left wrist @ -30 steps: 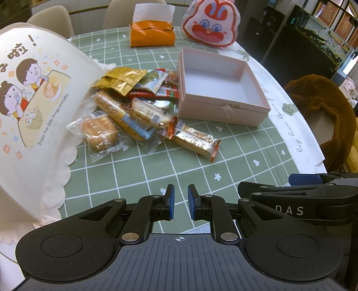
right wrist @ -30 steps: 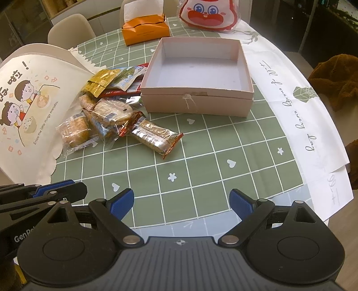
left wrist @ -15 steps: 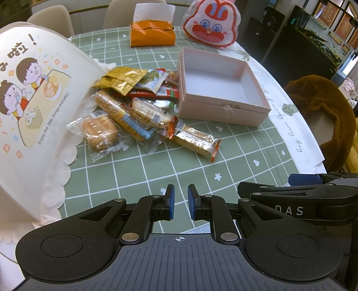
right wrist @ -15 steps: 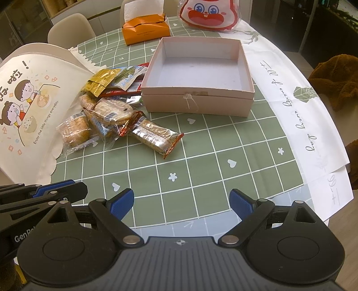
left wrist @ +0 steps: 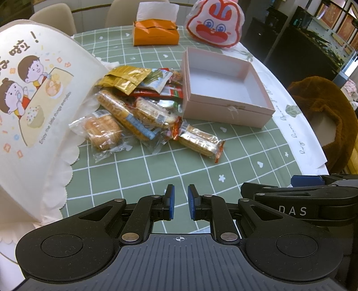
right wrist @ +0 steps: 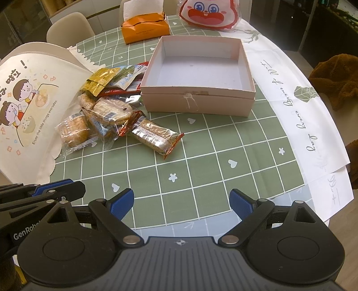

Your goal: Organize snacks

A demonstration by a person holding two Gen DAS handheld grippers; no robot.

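"Enjoy the little things everyday" is printed in small dark letters on the cream cartoon bag (right wrist: 33, 107) that leans at the left edge of the table (right wrist: 201, 170), beneath a drawing of two children with bowls; larger characters and an exclamation mark stand above them but are not legible. "DAS" is read in pale letters on the black body of the right gripper (left wrist: 306, 197) where it enters the left wrist view, and "GenRob", cut off, on the left gripper (right wrist: 42, 192) in the right wrist view. Cursive green writing runs along the white border of the checked green tablecloth at the right edge, too loose to be read. Barcodes are seen on the clear cracker packets, their text too small.

The snack pile (left wrist: 138, 112) lies at the left-centre of the table, touching the left wall of the open pink box (left wrist: 226, 94), which is empty. A gold packet (left wrist: 123, 78) sits at the far side of the pile, and a foil-wrapped biscuit bar with orange ends (left wrist: 199, 141) lies nearest the grippers, just in front of the box's near left corner. An orange tissue box (right wrist: 145, 29) and a red-and-white rabbit-face bag (right wrist: 208, 13) stand at the far edge.

Both grippers are held above the near edge, well apart from the snacks. The left gripper's blue pads are drawn nearly together with nothing between them. The right gripper (right wrist: 181, 203) is spread wide and holds nothing; the biscuit bar lies ahead of it, slightly to the left.
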